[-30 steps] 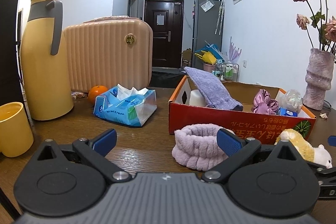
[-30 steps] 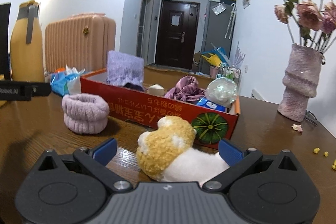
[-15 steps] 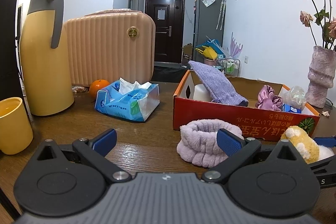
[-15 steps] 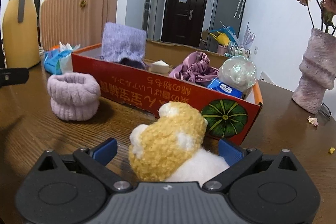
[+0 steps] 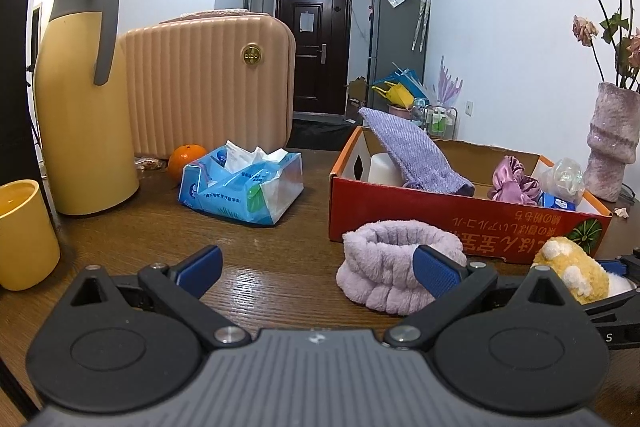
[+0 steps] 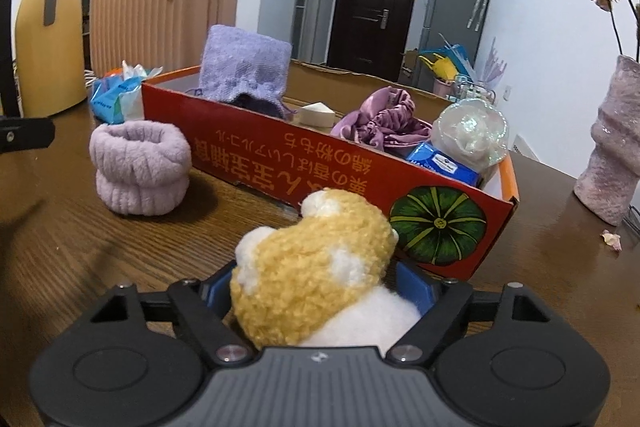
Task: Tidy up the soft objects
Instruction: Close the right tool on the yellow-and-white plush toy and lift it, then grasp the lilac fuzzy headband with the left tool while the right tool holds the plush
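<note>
So right now we've got the right gripper [image 6: 316,291] squeezed in on the plush toy [image 6: 316,263], a fuzzy yellow-and-white thing that bulges out above the 2 blue pads. It sits just in front of the red cardboard box [image 6: 440,227], low over the wooden table [image 6: 120,251]. We can't tell whether it's lifted clear of the table or touching it.

Our left gripper [image 5: 316,267] is spread wide and holding nothing, with the lilac headband [image 5: 396,267] just ahead of its right finger [image 5: 436,271].

Stuff we reckon could go wrong:

1. The plush is squishy, so the pads may only be pinching fluff. If we swing it fast it could squirm out and drop short of the box.
2. The near wall of the box is right there. If we don't lift high enough, the toy catches the rim and shoves the whole box back, or folds the cardboard.
3. The right end of the box is already crowded with the purple scrunchie [image 6: 384,123] and clear bauble [image 6: 472,131], so dropping it there might knock something out.
4. The headband is floppy, so a 1-sided grab by the left would just drag it.
</note>
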`<action>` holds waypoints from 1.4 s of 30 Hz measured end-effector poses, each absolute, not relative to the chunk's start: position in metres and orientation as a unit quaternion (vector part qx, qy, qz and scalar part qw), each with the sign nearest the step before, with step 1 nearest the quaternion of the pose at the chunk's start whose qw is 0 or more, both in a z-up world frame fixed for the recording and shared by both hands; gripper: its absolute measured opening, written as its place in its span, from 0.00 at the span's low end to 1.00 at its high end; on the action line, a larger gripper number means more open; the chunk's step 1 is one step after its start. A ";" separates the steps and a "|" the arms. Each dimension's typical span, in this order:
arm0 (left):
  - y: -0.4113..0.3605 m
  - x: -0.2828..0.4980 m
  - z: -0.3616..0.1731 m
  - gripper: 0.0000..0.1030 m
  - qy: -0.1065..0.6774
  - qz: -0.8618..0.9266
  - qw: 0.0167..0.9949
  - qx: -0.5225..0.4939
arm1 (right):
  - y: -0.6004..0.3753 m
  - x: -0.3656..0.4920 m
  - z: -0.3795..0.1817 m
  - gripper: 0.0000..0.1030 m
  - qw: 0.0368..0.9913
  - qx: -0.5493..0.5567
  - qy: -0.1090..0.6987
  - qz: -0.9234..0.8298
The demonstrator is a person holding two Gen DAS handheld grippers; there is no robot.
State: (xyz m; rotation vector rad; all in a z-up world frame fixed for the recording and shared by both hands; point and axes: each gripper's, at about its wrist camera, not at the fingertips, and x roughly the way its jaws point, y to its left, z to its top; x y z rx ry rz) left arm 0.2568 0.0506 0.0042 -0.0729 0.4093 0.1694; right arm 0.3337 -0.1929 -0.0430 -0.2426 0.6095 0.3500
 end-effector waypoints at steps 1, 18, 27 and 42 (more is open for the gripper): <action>0.051 0.257 0.004 1.00 0.204 0.084 0.975 -0.036 | -0.193 0.334 -0.043 0.76 0.931 -0.121 0.298 0.173; 0.051 0.260 0.001 1.00 0.211 0.080 0.973 -0.038 | -0.213 0.309 -0.025 0.67 0.958 -0.088 0.230 0.149; 0.046 0.265 -0.003 1.00 0.214 0.068 0.974 -0.033 | -0.246 0.302 -0.013 0.67 0.976 -0.043 0.188 0.096; 0.034 0.294 -0.009 1.00 0.236 0.026 0.971 -0.023 | -0.276 0.302 -0.009 0.67 0.985 -0.019 0.167 0.051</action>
